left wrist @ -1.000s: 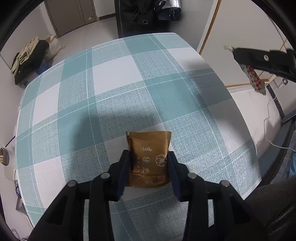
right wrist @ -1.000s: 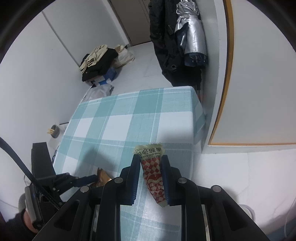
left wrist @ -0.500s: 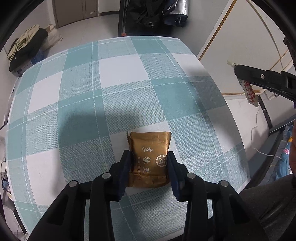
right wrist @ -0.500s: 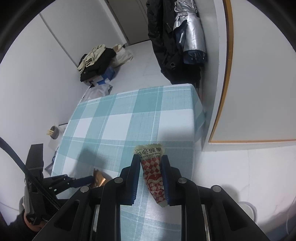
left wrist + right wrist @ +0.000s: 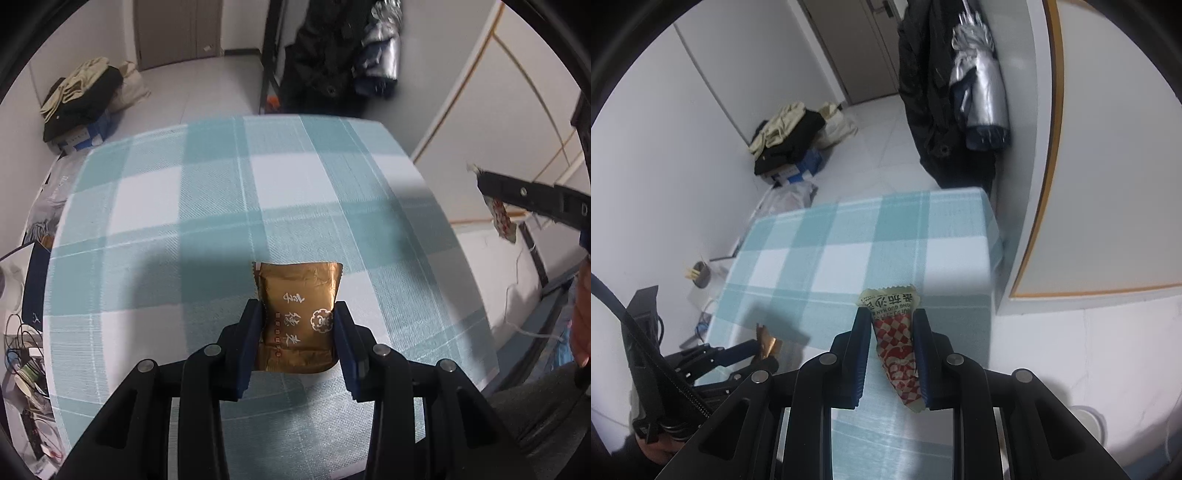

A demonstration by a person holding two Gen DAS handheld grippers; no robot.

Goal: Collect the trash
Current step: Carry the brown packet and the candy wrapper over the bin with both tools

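Left hand-held gripper [image 5: 298,325] pinches brown snack wrapper [image 5: 299,314] above checked bench [image 5: 221,206]. Right hand-held gripper [image 5: 891,332] clamps red-checked wrapper [image 5: 895,347] by its edges; thin film could slip free in transit.

A counter [image 5: 207,192] covered by a teal-and-white checked cloth [image 5: 849,254]. Its visible surface carries only shadows; both wrappers are held above it.

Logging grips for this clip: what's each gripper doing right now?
Left gripper: closed on the gold-brown packet.
Right gripper: closed on the red-checkered wrapper.
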